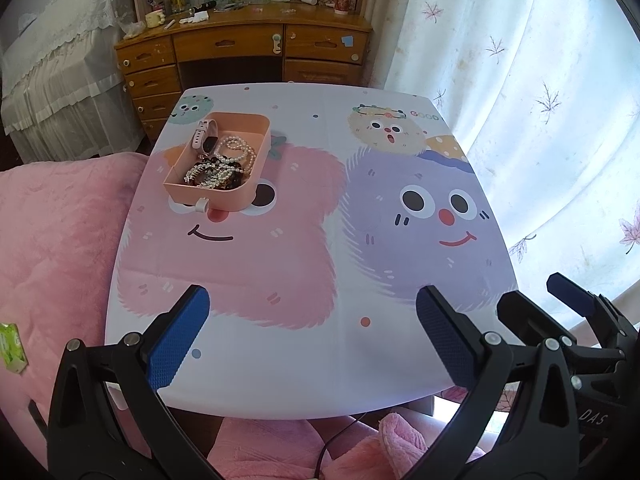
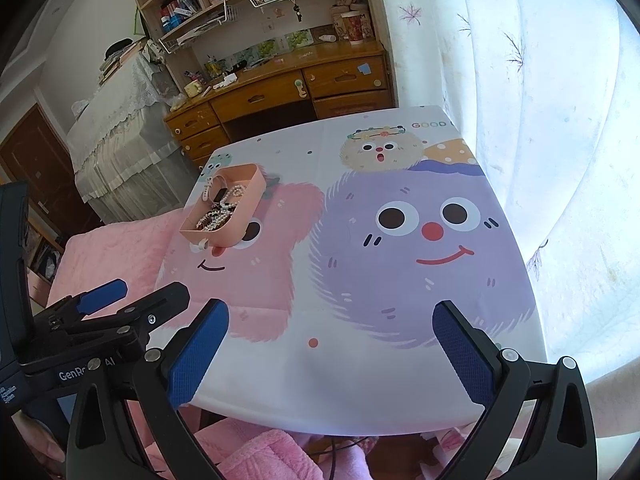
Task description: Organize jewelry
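Note:
A pink rectangular box [image 1: 256, 124] stands at the far left of the cartoon-print table [image 1: 304, 352]. It holds a pearl necklace [image 1: 236, 150], a pale pink watch [image 1: 204, 136] and a tangle of silver and dark jewelry [image 1: 212, 174]. The box also shows in the right wrist view [image 2: 256, 178]. My left gripper [image 1: 312, 312] is open and empty above the table's near edge. My right gripper [image 2: 330, 320] is open and empty beside it, to the right; it also shows in the left wrist view [image 1: 536, 300].
A pink blanket [image 1: 52, 248] lies left of the table. A wooden desk with drawers [image 1: 248, 44] stands behind it, with a lace-covered piece of furniture [image 1: 52, 80] at the far left. A white curtain [image 1: 540, 100] hangs along the right.

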`<action>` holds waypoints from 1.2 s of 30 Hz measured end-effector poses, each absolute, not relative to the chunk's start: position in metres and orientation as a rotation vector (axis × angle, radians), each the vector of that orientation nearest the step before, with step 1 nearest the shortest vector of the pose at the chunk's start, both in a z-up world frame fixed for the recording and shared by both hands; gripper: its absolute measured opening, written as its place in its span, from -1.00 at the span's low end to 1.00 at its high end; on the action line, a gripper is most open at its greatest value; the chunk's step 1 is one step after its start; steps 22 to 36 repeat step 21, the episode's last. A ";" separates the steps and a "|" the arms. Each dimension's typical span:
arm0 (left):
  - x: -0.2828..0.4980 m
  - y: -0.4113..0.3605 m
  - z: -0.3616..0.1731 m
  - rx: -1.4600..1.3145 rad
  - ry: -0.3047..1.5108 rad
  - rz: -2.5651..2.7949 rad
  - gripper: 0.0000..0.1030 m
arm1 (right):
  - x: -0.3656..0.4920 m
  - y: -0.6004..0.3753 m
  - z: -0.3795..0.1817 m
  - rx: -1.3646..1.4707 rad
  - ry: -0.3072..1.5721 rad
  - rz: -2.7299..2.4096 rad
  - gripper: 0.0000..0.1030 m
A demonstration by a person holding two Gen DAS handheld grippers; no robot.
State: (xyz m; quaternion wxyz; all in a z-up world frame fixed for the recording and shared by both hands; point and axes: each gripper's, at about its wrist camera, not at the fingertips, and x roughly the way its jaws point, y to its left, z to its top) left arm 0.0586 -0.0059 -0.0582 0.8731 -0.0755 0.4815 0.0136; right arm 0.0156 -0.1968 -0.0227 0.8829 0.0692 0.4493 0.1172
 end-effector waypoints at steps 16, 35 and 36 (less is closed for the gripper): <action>0.063 0.001 -0.063 -0.153 1.017 0.047 0.99 | 0.017 -0.190 -0.028 0.145 0.946 0.244 1.00; 0.067 0.005 -0.058 -0.165 0.995 0.039 0.99 | 0.021 -0.188 -0.029 0.147 0.948 0.234 1.00; 0.067 0.005 -0.058 -0.165 0.995 0.039 0.99 | 0.021 -0.188 -0.029 0.147 0.948 0.234 1.00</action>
